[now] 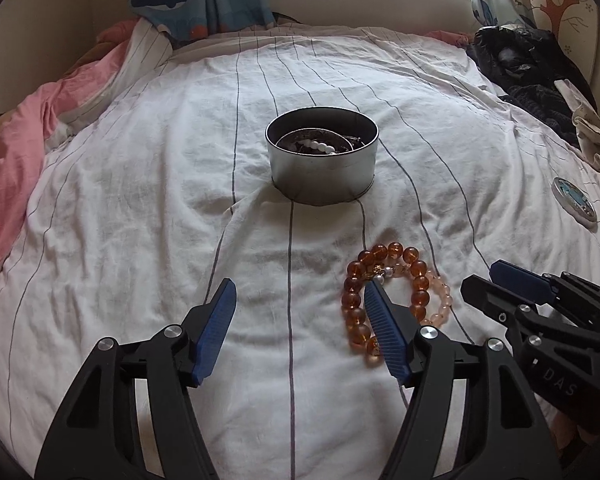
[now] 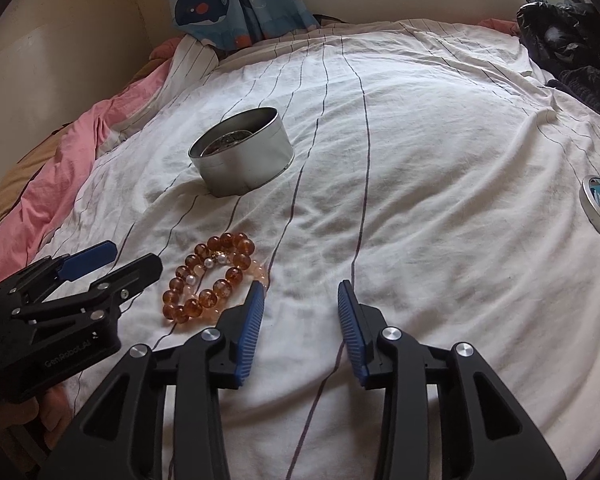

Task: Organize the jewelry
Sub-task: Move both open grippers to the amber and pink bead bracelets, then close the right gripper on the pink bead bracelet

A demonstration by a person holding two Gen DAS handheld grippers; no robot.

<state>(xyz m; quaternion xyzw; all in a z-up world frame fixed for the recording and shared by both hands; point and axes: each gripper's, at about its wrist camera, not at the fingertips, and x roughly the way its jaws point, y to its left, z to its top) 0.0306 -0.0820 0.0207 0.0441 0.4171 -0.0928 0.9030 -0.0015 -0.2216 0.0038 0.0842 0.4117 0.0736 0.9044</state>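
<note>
- White striped bed sheet [image 1: 140,200] carries a round silver metal tin [image 1: 322,172], its contents half hidden.
- Amber bead bracelets [image 1: 380,296], partly covered by the left tool [image 1: 300,300].
- Left tool and right tool [image 2: 300,296] both spread, empty.

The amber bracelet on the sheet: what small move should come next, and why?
Probably ease the left gripper a little to its right and down, so its open fingers straddle the amber bracelet. The beads lie loose on the sheet, beside the right-hand finger rather than between the two. The open tin ahead already holds jewelry. The right gripper is also open, holding nothing.
</note>
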